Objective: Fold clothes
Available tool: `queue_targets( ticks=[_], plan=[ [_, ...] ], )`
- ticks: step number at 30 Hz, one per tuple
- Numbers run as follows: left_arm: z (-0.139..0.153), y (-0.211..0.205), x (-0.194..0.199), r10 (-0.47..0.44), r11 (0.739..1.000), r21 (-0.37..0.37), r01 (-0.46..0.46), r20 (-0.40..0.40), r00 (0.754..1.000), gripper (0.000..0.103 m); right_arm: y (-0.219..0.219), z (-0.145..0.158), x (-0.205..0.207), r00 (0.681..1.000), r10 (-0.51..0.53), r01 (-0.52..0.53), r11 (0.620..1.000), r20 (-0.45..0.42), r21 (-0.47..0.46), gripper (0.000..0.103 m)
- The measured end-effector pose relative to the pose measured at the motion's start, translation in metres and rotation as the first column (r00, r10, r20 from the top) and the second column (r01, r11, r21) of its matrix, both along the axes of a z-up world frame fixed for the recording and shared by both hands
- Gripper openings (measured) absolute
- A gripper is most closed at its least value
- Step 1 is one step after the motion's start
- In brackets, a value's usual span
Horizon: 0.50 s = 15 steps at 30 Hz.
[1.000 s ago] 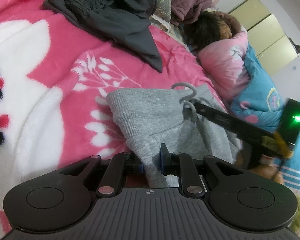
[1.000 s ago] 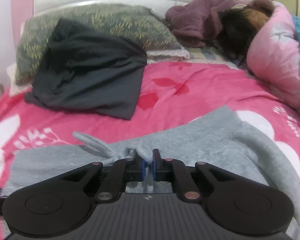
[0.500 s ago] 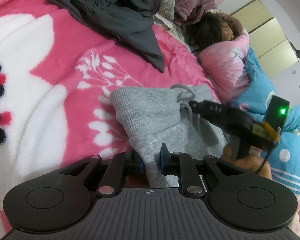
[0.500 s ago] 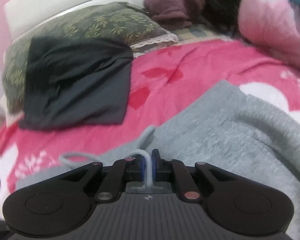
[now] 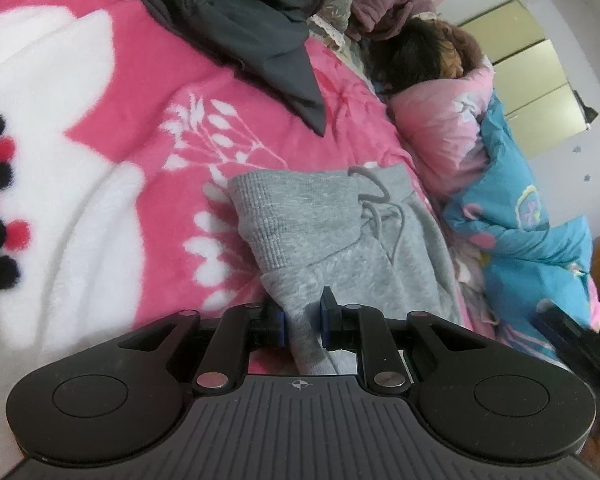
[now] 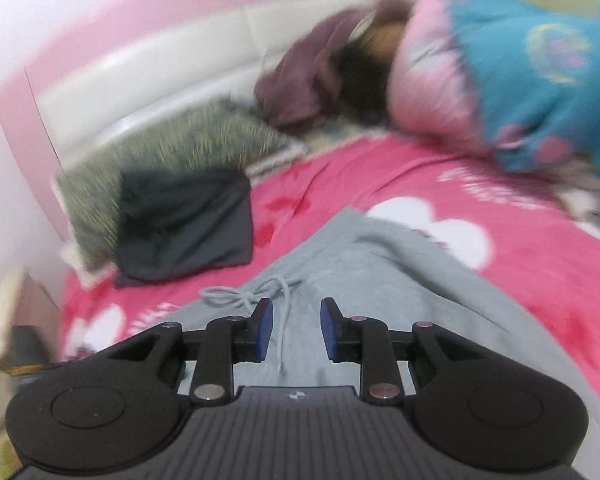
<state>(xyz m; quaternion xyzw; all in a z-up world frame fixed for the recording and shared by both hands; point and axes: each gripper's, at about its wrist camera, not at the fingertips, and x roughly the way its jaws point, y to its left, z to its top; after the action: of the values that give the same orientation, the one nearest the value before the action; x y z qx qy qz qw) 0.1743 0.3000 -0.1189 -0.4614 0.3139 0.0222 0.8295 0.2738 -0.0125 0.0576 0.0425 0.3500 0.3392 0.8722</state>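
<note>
Grey sweatpants on our pink blanket, side fold pinched in our left gripper, our right gripper above them, jaws opening, nothing gripped, drawstring just beyond, no writing readable

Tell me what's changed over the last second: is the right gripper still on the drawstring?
No. The right gripper has let go of the drawstring and pulled up and back; its jaws are opening, with nothing pressed between them. The cord now lies loose on the grey sweatpants. The left gripper stays clamped on the fabric near the waistband. The dark garment by the pillow has not moved.
</note>
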Motion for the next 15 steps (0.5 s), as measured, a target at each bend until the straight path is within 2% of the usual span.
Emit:
queue_targets(
  ticks=[3, 4, 6, 8, 11, 14, 15],
  plan=[
    [0.0, 0.0, -0.002, -0.005, 1.0, 0.001, 0.005, 0.004, 1.0, 0.017, -0.059, 0.033, -0.056, 0.999, -0.049, 0.05, 0.995, -0.008, 0.088, 0.032],
    [0.0, 0.0, -0.002, -0.003, 1.0, 0.002, 0.003, 0.004, 1.0, 0.017, -0.069, 0.036, -0.074, 0.998, -0.059, 0.059, 0.995, -0.008, 0.078, 0.032],
    [0.0, -0.001, -0.003, 0.002, 1.0, 0.004, -0.002, 0.005, 1.0, 0.017, -0.078, 0.03, -0.113, 0.998, -0.055, 0.055, 0.998, -0.004, 0.003, 0.032],
    [0.0, -0.002, -0.003, 0.007, 1.0, 0.006, -0.008, 0.006, 1.0, 0.017, -0.063, 0.006, -0.142, 0.999, 0.004, 0.002, 0.988, 0.042, -0.156, 0.032],
    [0.0, -0.003, -0.003, 0.017, 1.0, 0.007, -0.017, 0.007, 1.0, 0.017, -0.04, -0.03, -0.185, 0.989, 0.11, -0.065, 0.919, 0.095, -0.389, 0.032],
    [-0.001, -0.002, -0.005, 0.024, 1.0, 0.005, -0.024, 0.01, 1.0, 0.017, -0.008, -0.07, -0.209, 0.948, 0.267, -0.118, 0.799, 0.173, -0.59, 0.032],
    [-0.001, -0.002, -0.005, 0.024, 1.0, 0.006, -0.024, 0.011, 1.0, 0.017, -0.001, -0.08, -0.209, 0.937, 0.292, -0.113, 0.773, 0.192, -0.624, 0.032]
  ],
)
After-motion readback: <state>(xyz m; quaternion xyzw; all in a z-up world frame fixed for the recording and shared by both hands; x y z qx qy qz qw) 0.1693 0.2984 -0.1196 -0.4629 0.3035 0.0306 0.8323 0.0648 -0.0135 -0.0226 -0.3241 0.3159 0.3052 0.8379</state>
